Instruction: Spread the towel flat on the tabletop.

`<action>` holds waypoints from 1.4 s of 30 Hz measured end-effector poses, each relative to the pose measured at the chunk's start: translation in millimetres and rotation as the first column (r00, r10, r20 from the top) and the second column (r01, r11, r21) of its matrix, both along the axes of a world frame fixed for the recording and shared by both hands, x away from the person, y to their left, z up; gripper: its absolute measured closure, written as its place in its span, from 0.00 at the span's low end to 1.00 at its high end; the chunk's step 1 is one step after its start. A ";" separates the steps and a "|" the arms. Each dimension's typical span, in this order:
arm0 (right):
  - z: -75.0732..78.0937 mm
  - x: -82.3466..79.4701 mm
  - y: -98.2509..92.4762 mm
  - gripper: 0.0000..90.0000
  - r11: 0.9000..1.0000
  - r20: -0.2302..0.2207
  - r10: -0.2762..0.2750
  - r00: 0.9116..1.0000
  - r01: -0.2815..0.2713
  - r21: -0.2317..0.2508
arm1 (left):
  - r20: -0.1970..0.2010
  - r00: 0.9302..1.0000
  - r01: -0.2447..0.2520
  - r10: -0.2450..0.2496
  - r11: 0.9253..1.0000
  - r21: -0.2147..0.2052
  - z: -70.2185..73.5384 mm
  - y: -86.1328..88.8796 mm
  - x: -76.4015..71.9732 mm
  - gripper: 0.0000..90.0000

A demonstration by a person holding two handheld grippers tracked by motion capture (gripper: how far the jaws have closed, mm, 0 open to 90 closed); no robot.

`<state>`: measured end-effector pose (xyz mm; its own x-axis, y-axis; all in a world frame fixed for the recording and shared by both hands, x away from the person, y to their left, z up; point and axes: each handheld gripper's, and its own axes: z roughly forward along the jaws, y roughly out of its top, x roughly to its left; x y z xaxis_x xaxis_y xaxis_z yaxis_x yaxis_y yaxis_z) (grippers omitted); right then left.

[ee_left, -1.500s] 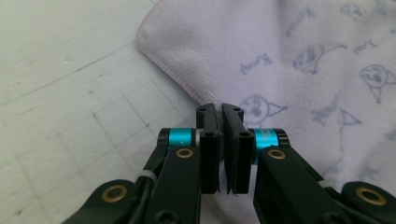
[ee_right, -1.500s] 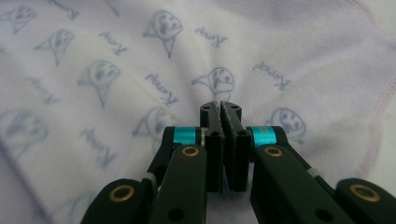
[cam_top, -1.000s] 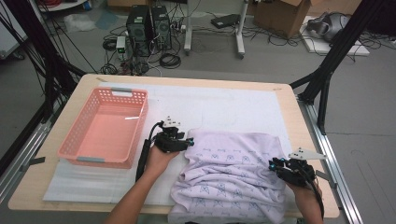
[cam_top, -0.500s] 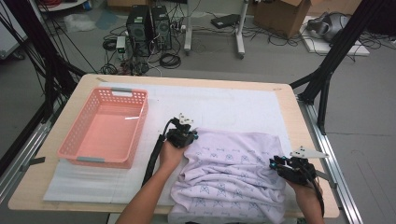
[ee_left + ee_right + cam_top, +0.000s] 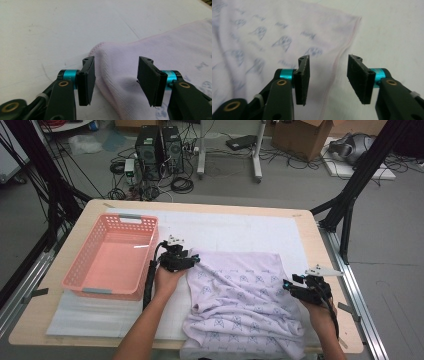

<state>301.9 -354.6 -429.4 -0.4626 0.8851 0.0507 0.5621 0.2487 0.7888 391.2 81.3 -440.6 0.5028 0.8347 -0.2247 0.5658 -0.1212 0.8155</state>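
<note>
1. My left tool (image 5: 113, 82) has just been opening — jaws apart over a corner of the pale lilac printed cotton cloth (image 5: 245, 300).
2. My right tool (image 5: 328, 80), likewise parted, straddles its hem.
3. Cloth released, still rumpled — smoothing or folding remains, I judge.

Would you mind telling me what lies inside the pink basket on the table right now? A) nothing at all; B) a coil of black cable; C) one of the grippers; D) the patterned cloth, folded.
A: in the high view the pink basket shows only its bare floor, while the patterned cloth lies spread on the table to its right, outside the rim.
</note>
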 end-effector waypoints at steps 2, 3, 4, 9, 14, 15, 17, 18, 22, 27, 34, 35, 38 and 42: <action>-0.1 16.1 2.7 0.52 1.000 -0.011 0.000 1.000 -0.001 -0.025 | -0.003 1.000 0.002 -0.002 1.000 -0.012 1.0 1.3 -1.6 0.52; -0.6 24.4 4.4 0.51 0.999 -0.017 0.006 1.000 -0.007 -0.039 | -0.006 1.000 0.009 -0.009 1.000 -0.021 1.2 2.4 -1.9 0.52; -1.6 32.4 6.1 0.50 0.999 -0.025 0.011 1.000 -0.012 -0.045 | -0.008 1.000 0.011 -0.011 1.000 -0.015 1.8 3.5 -2.3 0.52; -11.8 71.8 9.7 0.47 0.998 -0.058 0.023 0.998 -0.027 -0.064 | -0.010 1.000 0.028 -0.028 0.999 -0.024 2.8 6.5 -3.6 0.52; -14.6 97.5 18.3 0.73 0.993 -0.089 0.088 0.992 -0.095 -0.073 | -0.007 0.999 0.044 -0.044 0.999 -0.029 2.3 3.6 -4.2 0.52; -13.5 102.2 17.3 0.91 0.992 -0.090 0.096 0.991 -0.103 -0.073 | -0.009 0.999 0.051 -0.051 0.998 -0.025 2.0 2.5 -4.3 0.52; -12.6 109.5 18.1 0.94 0.988 -0.082 0.106 0.991 -0.115 -0.106 | -0.016 0.998 0.064 -0.064 0.998 -0.017 1.0 -0.9 -4.7 0.51; -11.4 114.0 17.9 0.94 0.986 -0.076 0.096 0.992 -0.106 -0.132 | -0.017 0.997 0.071 -0.071 0.997 -0.010 0.7 -2.8 -5.2 0.51; -7.6 129.2 10.5 0.95 0.974 -0.016 -0.039 0.999 0.034 -0.223 | -0.023 0.995 0.099 -0.099 0.995 0.005 0.7 -8.0 -7.0 0.50; -3.4 135.6 -7.5 0.94 0.940 0.057 -0.259 0.964 0.265 -0.216 | -0.032 0.992 0.119 -0.119 0.993 0.004 0.5 -10.1 -7.8 0.49; 7.7 123.8 -8.1 0.71 0.973 0.056 -0.211 0.976 0.215 -0.086 | -0.043 0.979 0.199 -0.199 0.980 -0.008 -4.7 -34.0 -12.1 0.46; 11.1 120.7 -8.3 0.71 0.976 0.059 -0.200 0.978 0.204 -0.073 | -0.040 0.977 0.210 -0.210 0.978 -0.001 -6.2 -39.9 -13.0 0.46; 19.6 110.6 -9.3 0.69 0.985 0.070 -0.161 0.984 0.165 -0.053 | -0.022 0.973 0.232 -0.232 0.966 0.113 -10.0 -57.3 -17.1 0.46; 25.9 98.1 -11.2 0.66 0.993 0.049 -0.115 0.992 0.115 0.001 | 0.016 0.972 0.226 -0.233 0.954 0.195 -8.0 -62.1 -17.4 0.89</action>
